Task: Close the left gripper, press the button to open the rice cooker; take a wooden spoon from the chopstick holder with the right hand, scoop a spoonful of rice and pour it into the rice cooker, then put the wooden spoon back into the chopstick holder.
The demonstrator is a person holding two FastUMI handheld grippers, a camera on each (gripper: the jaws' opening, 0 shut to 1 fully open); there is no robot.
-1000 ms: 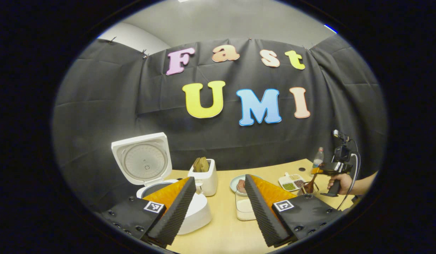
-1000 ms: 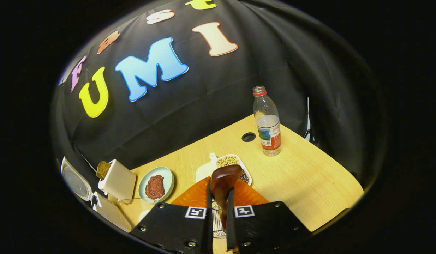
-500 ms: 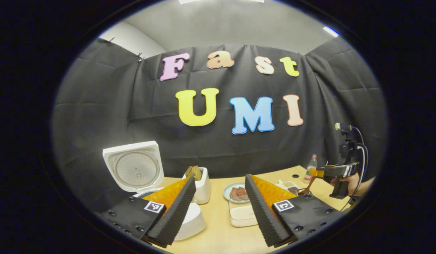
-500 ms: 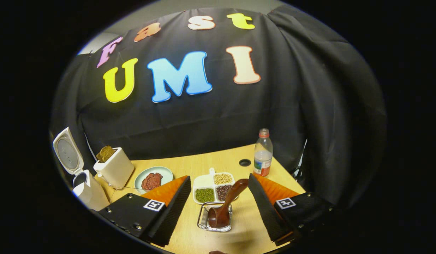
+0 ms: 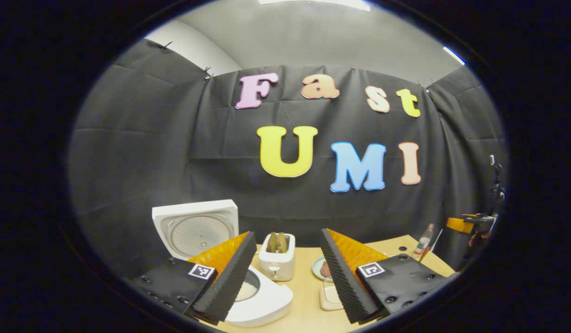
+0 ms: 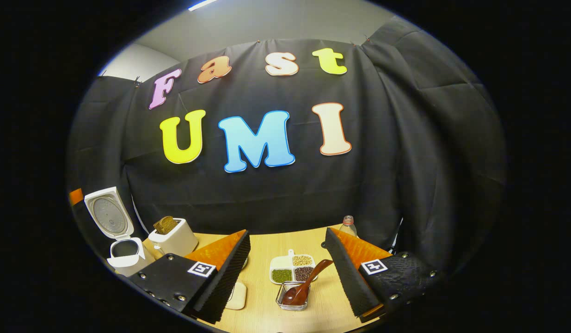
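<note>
The white rice cooker (image 5: 262, 298) stands with its lid (image 5: 197, 229) raised; it also shows at the left of the right gripper view (image 6: 124, 256). A wooden spoon (image 6: 306, 286) leans in the wire chopstick holder (image 6: 292, 298) on the table, its handle pointing up to the right. My right gripper (image 6: 289, 273) is open above and behind the holder, with nothing between its fingers. My left gripper (image 5: 287, 273) is open and raised over the table beside the cooker. The right gripper (image 5: 470, 224) and the hand holding it appear at the far right of the left gripper view.
A white toaster (image 5: 277, 261) with bread stands by the cooker. A plate with red food (image 5: 320, 269), a rice container (image 5: 330, 296), a divided dish of beans (image 6: 292, 269) and a water bottle (image 6: 346, 225) stand on the wooden table (image 6: 262, 268).
My right gripper opened and let go of the wooden spoon, which now rests in the holder, then drew back and up. My left gripper also rose and pulled back.
</note>
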